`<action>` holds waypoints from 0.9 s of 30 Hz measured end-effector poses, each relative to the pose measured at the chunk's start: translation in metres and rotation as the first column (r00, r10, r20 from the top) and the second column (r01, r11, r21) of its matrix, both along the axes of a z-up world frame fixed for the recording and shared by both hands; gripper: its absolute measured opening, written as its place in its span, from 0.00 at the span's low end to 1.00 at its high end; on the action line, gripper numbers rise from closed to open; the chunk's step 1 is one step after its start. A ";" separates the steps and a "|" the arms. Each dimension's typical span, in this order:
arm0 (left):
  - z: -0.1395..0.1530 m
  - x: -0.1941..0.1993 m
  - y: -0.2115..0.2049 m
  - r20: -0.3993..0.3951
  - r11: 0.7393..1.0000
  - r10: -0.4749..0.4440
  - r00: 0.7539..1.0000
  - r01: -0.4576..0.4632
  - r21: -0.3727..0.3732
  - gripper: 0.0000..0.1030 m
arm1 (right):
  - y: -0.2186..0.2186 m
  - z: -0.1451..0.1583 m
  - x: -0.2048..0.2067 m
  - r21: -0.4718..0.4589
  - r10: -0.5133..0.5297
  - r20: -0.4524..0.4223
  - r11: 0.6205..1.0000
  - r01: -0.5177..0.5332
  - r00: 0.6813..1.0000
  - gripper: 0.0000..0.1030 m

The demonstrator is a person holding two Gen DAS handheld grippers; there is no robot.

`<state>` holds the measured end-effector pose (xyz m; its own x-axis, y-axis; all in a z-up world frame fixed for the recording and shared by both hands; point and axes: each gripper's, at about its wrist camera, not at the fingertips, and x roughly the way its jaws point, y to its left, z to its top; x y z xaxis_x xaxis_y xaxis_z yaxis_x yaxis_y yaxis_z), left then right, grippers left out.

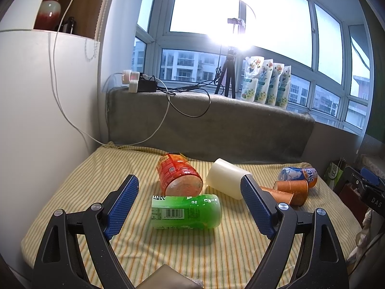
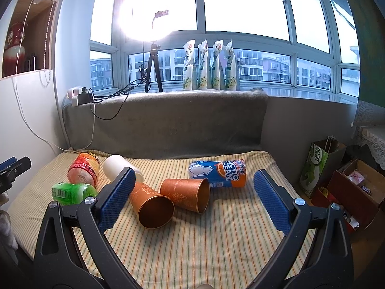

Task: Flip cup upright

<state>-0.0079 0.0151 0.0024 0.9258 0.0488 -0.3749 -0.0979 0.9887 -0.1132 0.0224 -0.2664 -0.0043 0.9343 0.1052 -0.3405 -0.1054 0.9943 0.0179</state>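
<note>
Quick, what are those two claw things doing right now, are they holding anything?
Left gripper: open, holding nothing, above the striped cloth.
Right gripper: open, holding nothing; the cups lie on their sides ahead of it.

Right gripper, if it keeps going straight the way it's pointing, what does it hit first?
Probably the nearer orange cup, lying on its side with its mouth toward the open right gripper; the second orange cup lies just behind. Depth is uncertain.

A blue and orange can (image 2: 217, 173) lying on its side on the striped cloth reads "ARCTIC OCEAN" beside a polar bear picture. In the left wrist view, a black device (image 1: 374, 198) at the right edge bears the letters "DAS". A barcode sits on the green bottle (image 1: 186, 211); its digits and other print are too small to read.
</note>
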 end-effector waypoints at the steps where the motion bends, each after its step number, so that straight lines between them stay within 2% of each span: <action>1: 0.000 0.000 0.000 0.000 1.000 0.000 1.000 0.000 -0.001 0.84 | 0.000 0.000 0.000 0.000 0.001 0.000 1.000 -0.001 1.000 0.97; 21: -0.001 -0.001 0.000 -0.001 1.000 0.000 1.000 0.000 -0.003 0.84 | 0.005 -0.003 0.004 -0.007 0.017 -0.010 1.000 -0.017 1.000 0.97; 27: -0.008 0.000 0.007 -0.025 1.000 0.006 1.000 -0.006 -0.006 0.84 | 0.015 -0.005 0.017 -0.013 0.086 -0.054 0.996 -0.086 0.995 0.98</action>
